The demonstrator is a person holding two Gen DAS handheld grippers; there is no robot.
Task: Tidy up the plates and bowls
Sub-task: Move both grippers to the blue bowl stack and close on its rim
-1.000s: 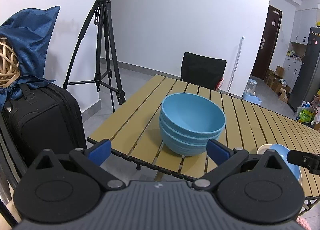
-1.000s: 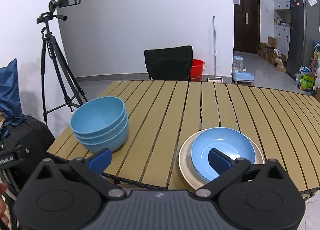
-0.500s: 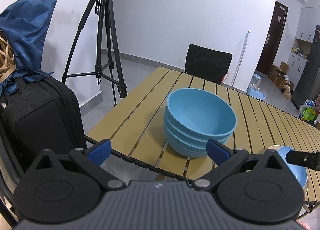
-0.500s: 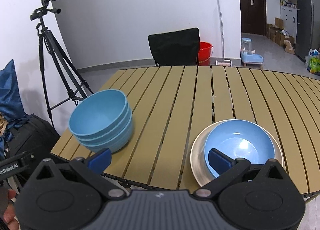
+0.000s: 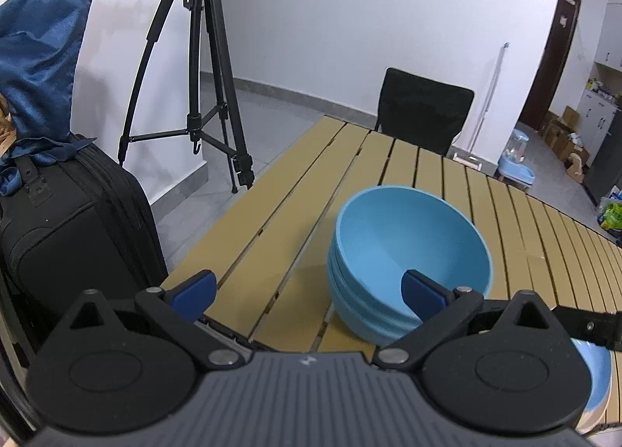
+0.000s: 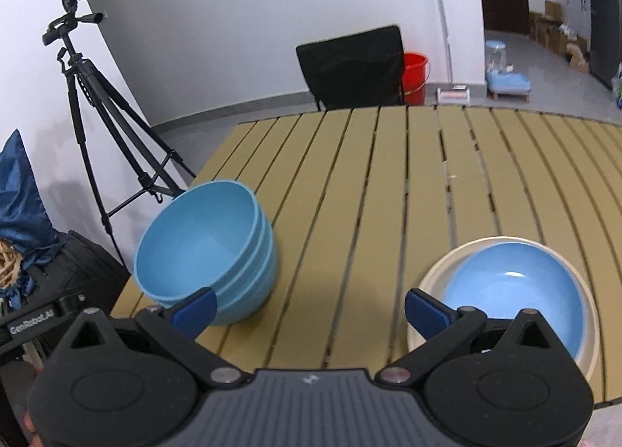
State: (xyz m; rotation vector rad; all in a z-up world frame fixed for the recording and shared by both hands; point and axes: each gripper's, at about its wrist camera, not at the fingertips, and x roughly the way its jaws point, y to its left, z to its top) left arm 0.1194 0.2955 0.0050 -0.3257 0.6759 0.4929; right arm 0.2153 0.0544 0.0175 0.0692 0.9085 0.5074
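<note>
Both of my tongs are spread wide and hold nothing. My left tongs (image 5: pixel 307 287) hang over the near edge of the slatted desk (image 5: pixel 272 221), with the right blue pad in front of the near rim of the stack of blue bowls (image 5: pixel 408 252); whether it touches the rim I cannot tell. My right tongs (image 6: pixel 309 309) hover over bare slats between that stack (image 6: pixel 206 248) on their left and the blue plate (image 6: pixel 509 287), which lies inside a cream plate (image 6: pixel 435 272) at the near right of the desk. Beside the desk on the left stands a black suitcase (image 5: pixel 70 229) with blue cloth (image 5: pixel 39 50) on it. Farther back are a tripod (image 5: pixel 202 70), a black chair (image 6: pixel 350 66) at the far edge, and a red bucket (image 6: pixel 416 77).
</note>
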